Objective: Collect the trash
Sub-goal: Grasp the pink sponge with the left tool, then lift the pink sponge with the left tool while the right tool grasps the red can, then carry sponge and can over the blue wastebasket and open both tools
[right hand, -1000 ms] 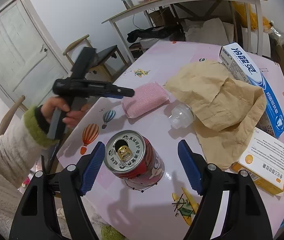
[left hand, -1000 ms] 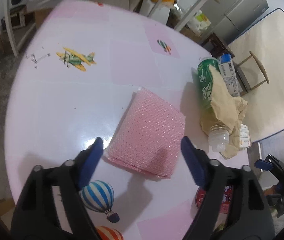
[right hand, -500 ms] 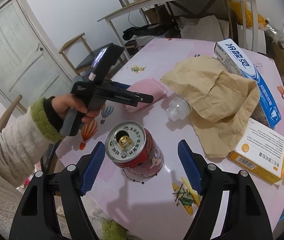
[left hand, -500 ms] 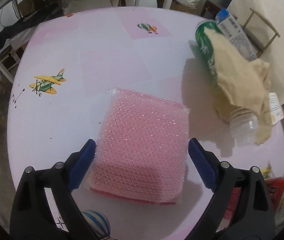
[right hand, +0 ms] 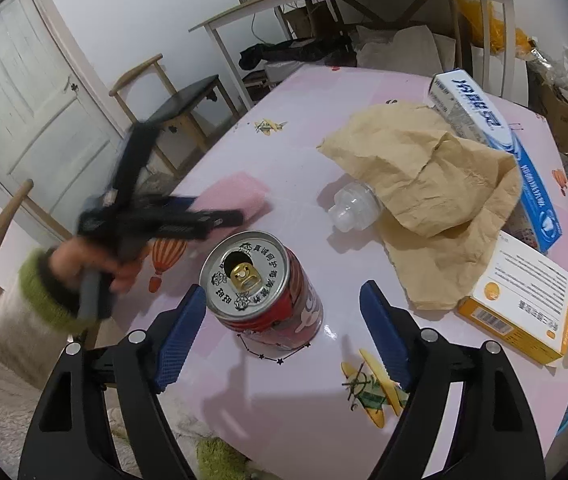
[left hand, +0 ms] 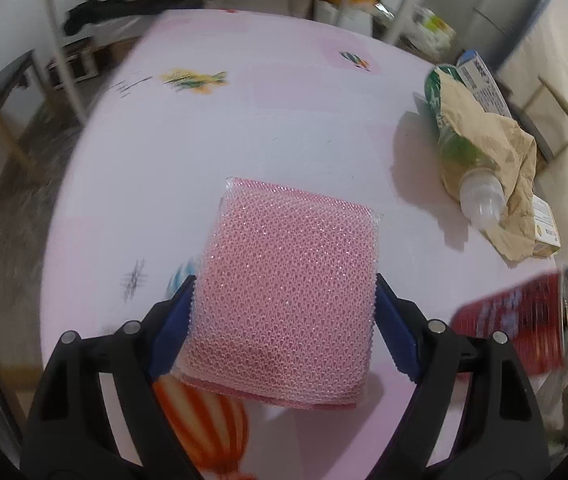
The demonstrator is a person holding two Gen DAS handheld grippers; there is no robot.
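Observation:
A pink mesh sponge (left hand: 292, 280) sits between the blue pads of my left gripper (left hand: 284, 320), whose jaws are closing; both pads touch its sides and it stays sharp while the table blurs. In the right wrist view that left gripper (right hand: 203, 216), held by a hand in a green-cuffed sleeve, is blurred at the sponge (right hand: 239, 192). A red drink can (right hand: 259, 280) stands upright between the fingers of my right gripper (right hand: 284, 308), whose jaws are opening; the left pad is close to the can and the right pad stands apart. The can (left hand: 512, 328) shows blurred at the left view's right edge.
On the pink table (right hand: 324, 120) lies crumpled brown paper (right hand: 444, 184) over a clear plastic bottle (right hand: 352, 204), with a blue-and-white box (right hand: 496, 132) behind and a yellow-and-white box (right hand: 524, 296) in front. Chairs and a side table stand beyond the table's far edge.
My left gripper moved forward over the pink sponge and its pads came in against its sides. The right gripper stayed around the can and widened slightly.

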